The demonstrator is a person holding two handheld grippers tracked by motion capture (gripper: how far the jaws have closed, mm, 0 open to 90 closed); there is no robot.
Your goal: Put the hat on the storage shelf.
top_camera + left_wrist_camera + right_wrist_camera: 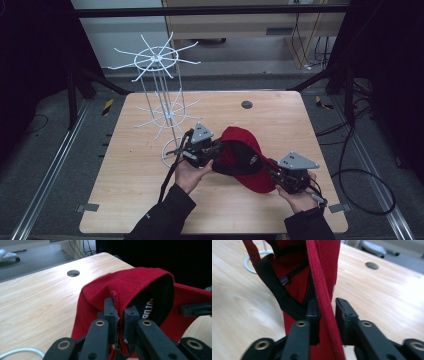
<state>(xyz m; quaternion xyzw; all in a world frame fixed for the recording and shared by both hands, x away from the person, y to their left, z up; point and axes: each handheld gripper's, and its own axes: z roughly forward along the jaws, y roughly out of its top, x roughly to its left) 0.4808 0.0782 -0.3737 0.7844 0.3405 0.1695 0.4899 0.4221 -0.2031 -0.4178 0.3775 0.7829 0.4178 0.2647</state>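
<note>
A: Left to right, quick. White wire hat rack with spoked tiers (pixel 160 95) standing on the far-left part of the pale wooden table (pixel 150 200). Nothing hung on it.

B: Left gripper (pixel 209 150), just right of the rack's ring base: jaws nearly shut, pinching the stitched back rim of the red cotton baseball cap with black lining (pixel 245 157). Clear in the left gripper view, rim (pixel 130 290) clamped between the pads.

A: Cap itself right of the rack, held up off the table between both grippers, opening turned upward.

B: Right gripper (pixel 280 175), farthest from the rack: jaws a little apart around the red brim edge (pixel 322 297). One pad touching, the other with a small gap. Loose hold, probably not a full clamp.

A: Step in hand: likely carrying the cap toward the rack for hanging.

B: Next move: firmer right-side grip, then lift leftward, crown over a spoke tip.
</note>
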